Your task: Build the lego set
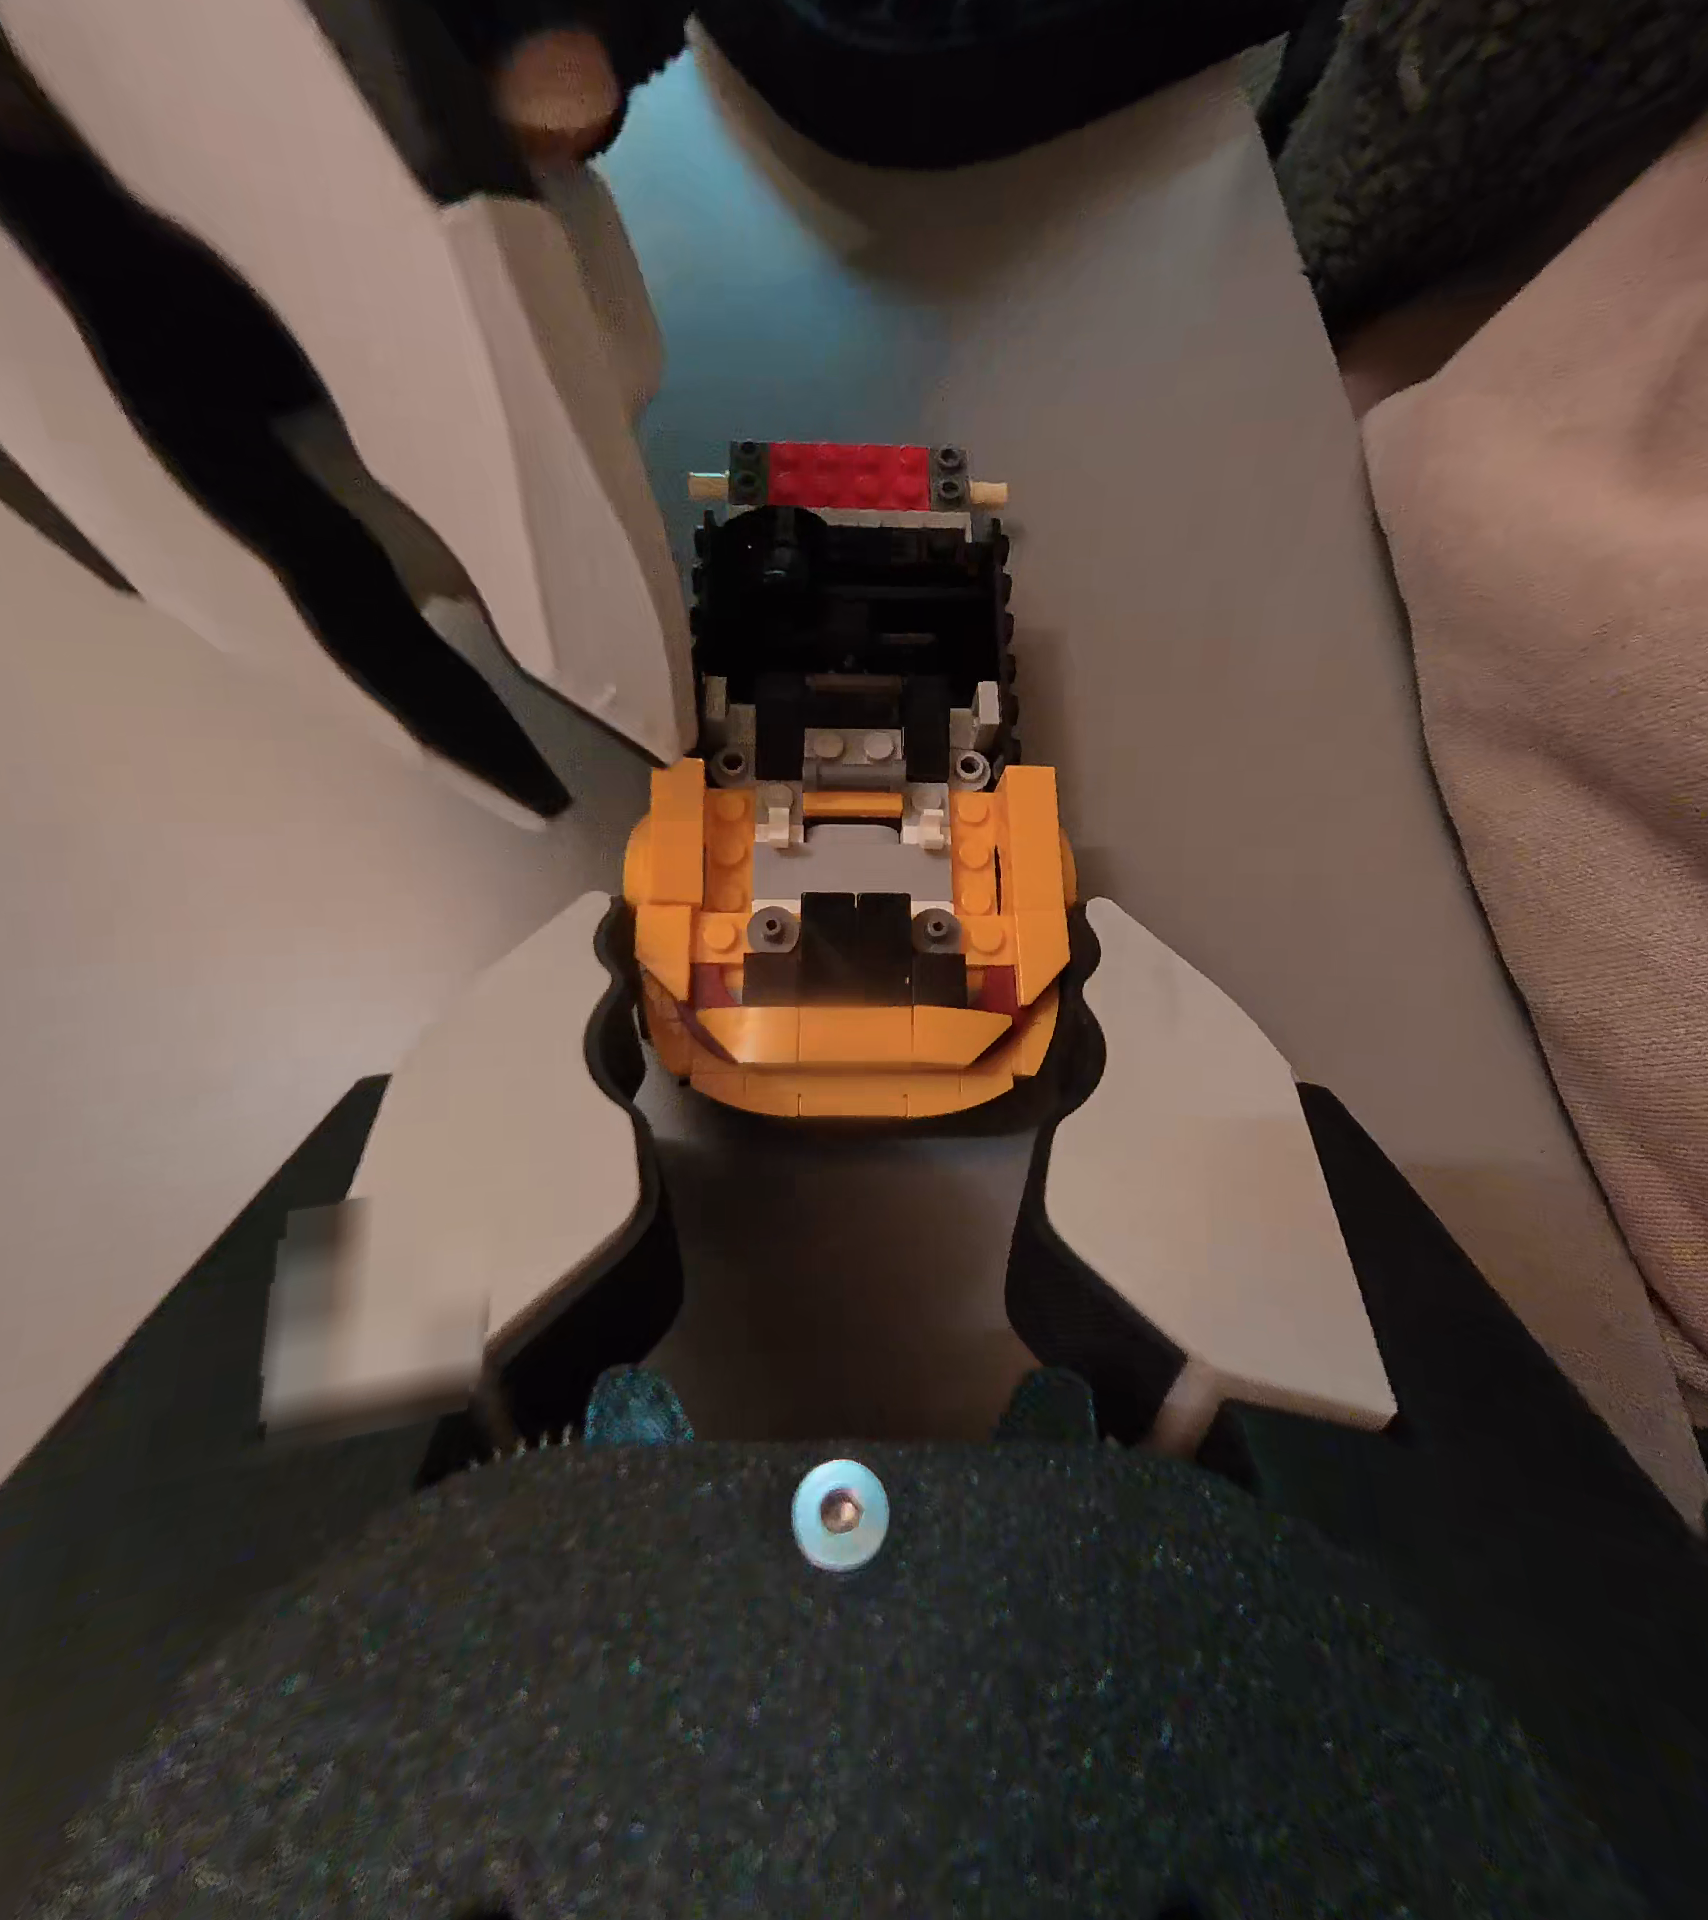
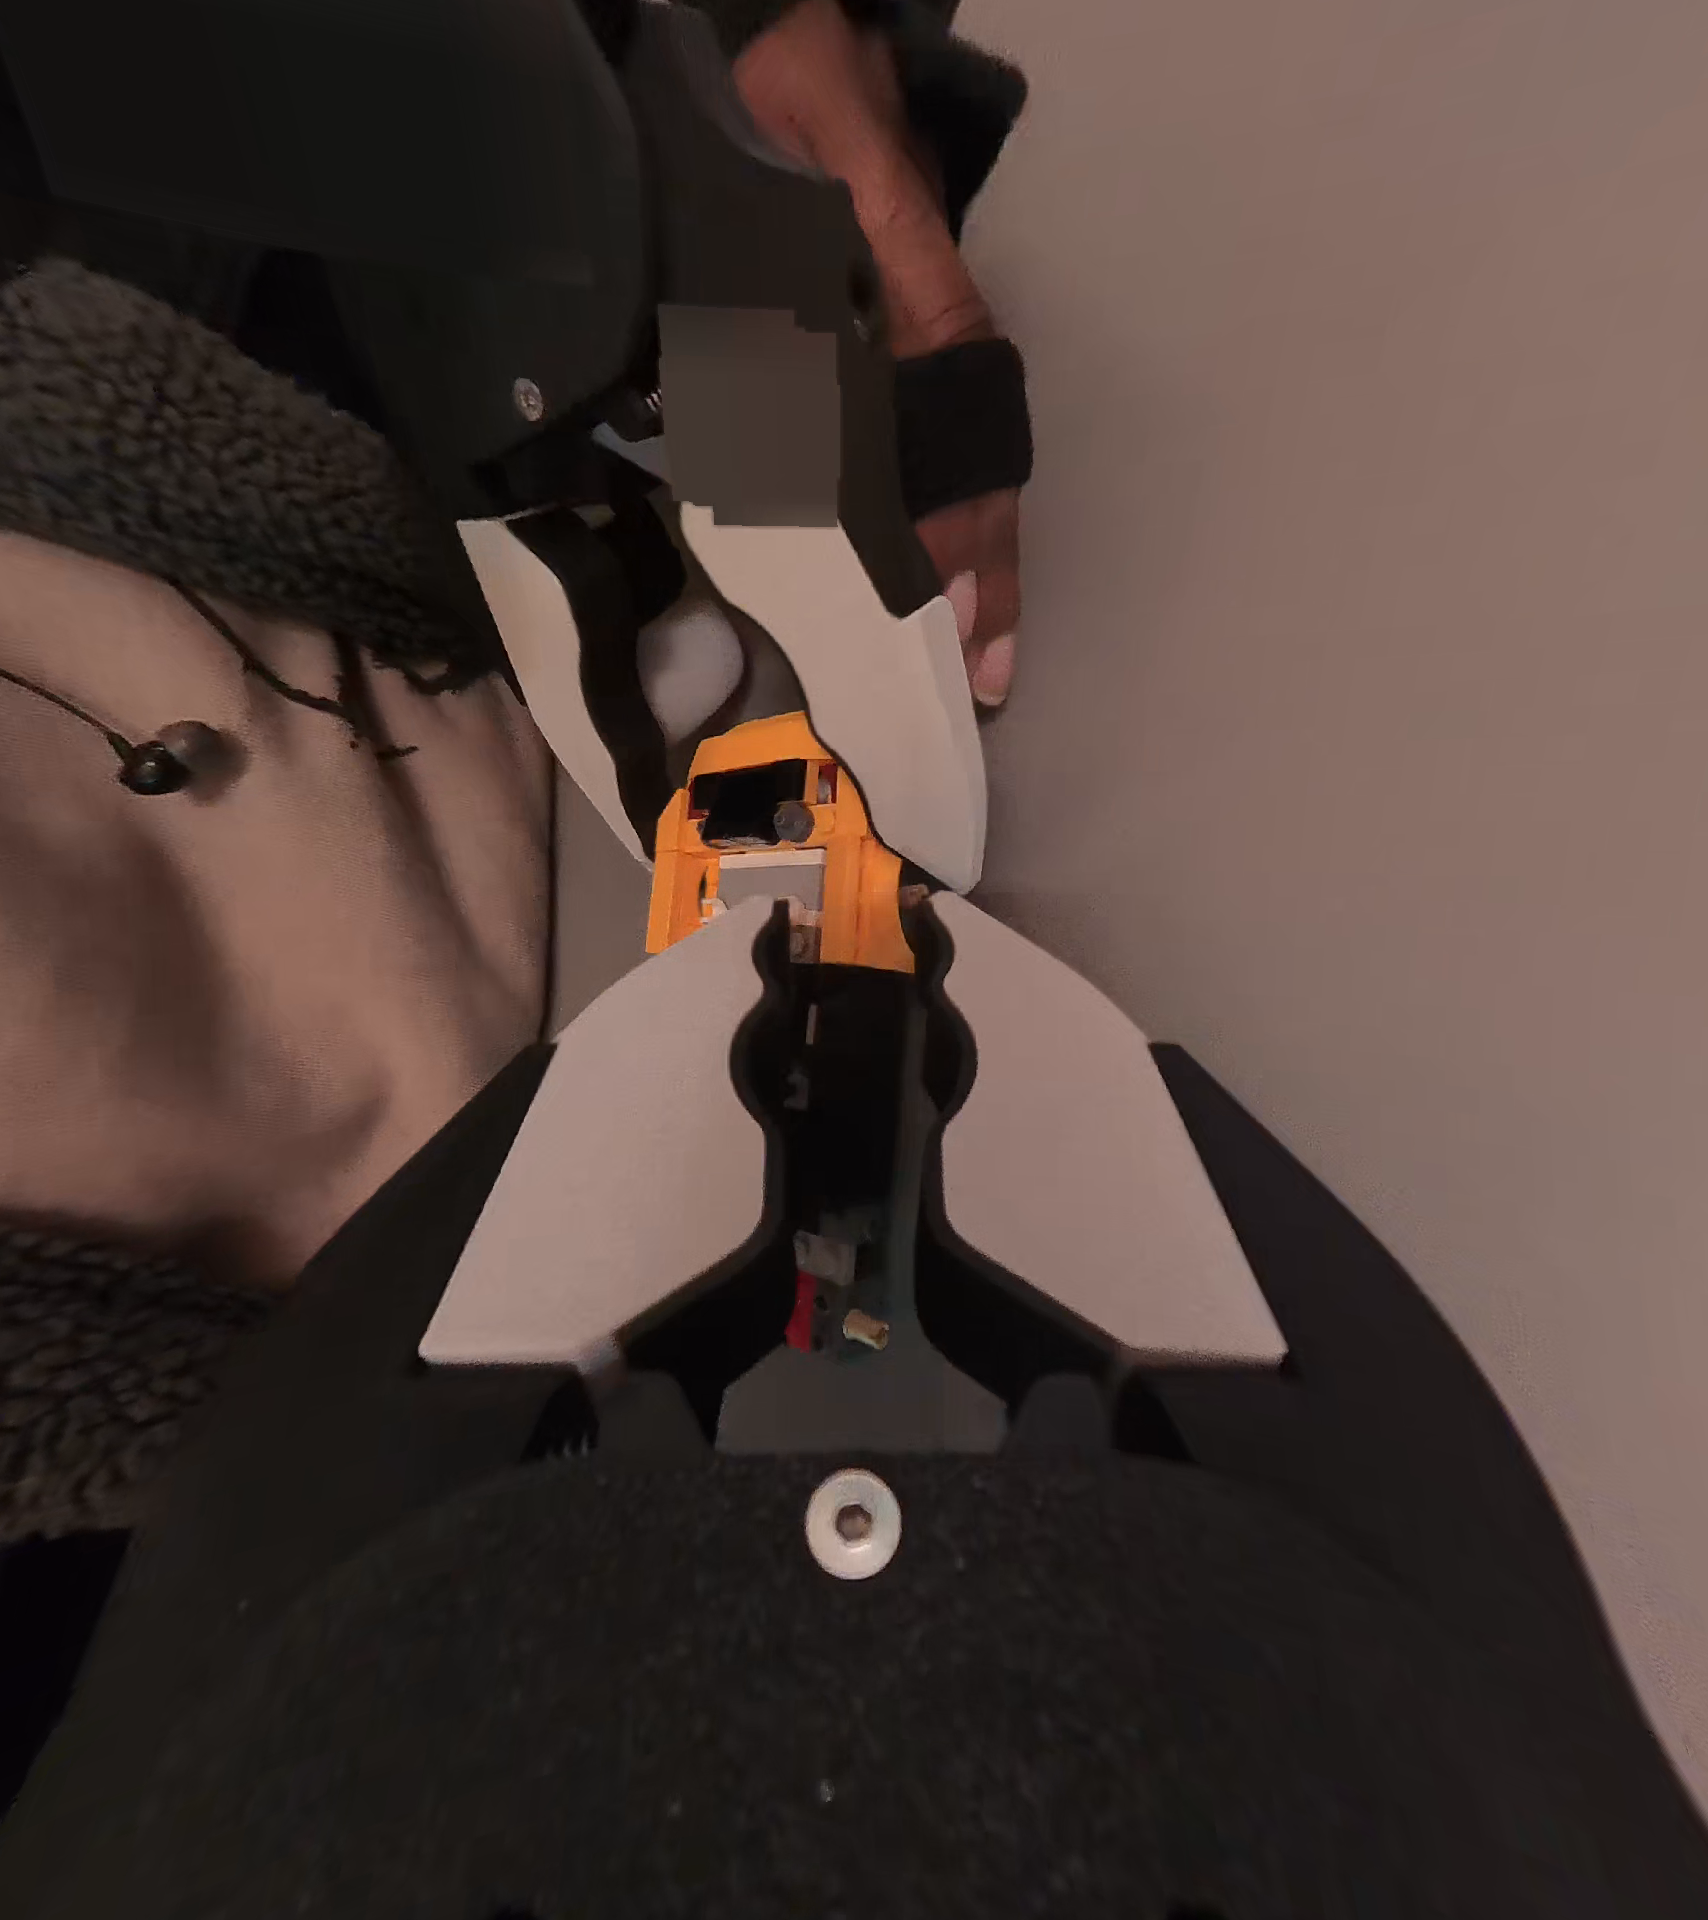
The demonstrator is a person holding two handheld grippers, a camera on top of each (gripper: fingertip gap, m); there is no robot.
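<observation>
While my left gripper (image 1: 845,997) clamps the orange near end of the lego car (image 1: 850,831), my right gripper (image 2: 845,914) pinches its black far section, both closed on it.

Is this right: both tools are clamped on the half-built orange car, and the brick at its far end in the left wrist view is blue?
Not quite. The brick at the far end is red, as the left wrist view shows. The rest holds: the left tool grips the orange car at its near end, and the right tool clamps its dark end.
</observation>
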